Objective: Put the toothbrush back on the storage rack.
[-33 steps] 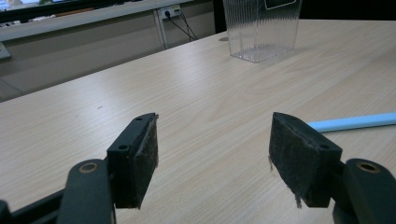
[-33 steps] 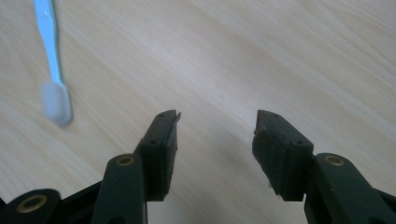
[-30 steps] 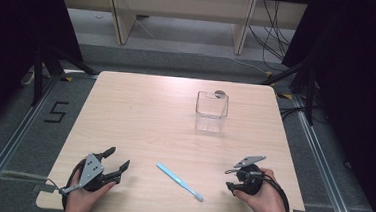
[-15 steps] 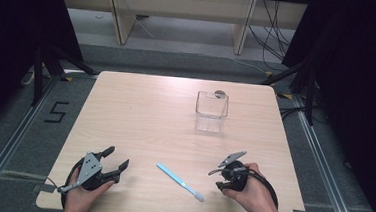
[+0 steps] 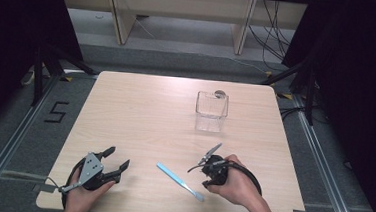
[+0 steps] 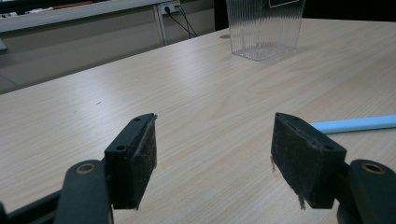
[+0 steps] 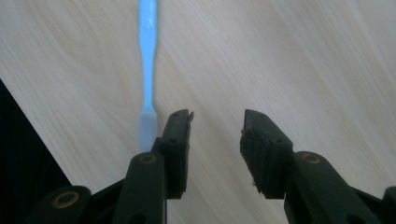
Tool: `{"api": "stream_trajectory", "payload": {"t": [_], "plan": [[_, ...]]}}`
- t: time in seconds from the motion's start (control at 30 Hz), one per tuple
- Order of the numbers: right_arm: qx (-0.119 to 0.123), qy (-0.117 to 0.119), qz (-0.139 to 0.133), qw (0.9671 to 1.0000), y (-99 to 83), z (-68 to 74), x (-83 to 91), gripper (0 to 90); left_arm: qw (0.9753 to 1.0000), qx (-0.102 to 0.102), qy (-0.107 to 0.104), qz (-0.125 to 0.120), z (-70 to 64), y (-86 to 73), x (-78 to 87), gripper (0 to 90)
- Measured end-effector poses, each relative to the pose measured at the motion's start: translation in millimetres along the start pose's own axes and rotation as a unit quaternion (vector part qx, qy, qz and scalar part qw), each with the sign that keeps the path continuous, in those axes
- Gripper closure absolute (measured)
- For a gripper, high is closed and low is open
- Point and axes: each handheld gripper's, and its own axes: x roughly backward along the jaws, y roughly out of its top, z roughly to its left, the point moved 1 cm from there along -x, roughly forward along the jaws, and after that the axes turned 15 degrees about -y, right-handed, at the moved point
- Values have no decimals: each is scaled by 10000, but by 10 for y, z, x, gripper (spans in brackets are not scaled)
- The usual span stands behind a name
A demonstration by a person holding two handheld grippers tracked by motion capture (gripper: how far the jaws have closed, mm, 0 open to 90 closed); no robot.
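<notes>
2 black two-jaw grippers (image 5: 113,163) (image 5: 198,163) — brass-ringed pivot holes, frayed dark pads (image 6: 293,155), grey three-cornered plate, trailing cables

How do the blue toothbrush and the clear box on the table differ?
The toothbrush is blue, slim and opaque, and lies flat near the table's front edge beside the right gripper. The clear ribbed box is see-through, boxy, and stands upright farther back, away from both grippers. Both rest on the wooden table, and neither is gripped.
</notes>
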Motion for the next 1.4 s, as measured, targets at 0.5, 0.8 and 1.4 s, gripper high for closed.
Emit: {"api": "stream_trajectory", "payload": {"t": [0.5, 0.8, 1.4], "plan": [[312, 313, 470, 9979, 508, 342, -214, 682, 10000, -30, 2, 86, -6, 5, 12, 307], [608, 296, 737, 9950, 628, 394, -337, 684, 10000, -54, -17, 52, -6, 2, -1, 307], [635, 267, 776, 9946, 701, 430, -423, 687, 10000, -11, -36, 13, -1, 0, -2, 306]]}}
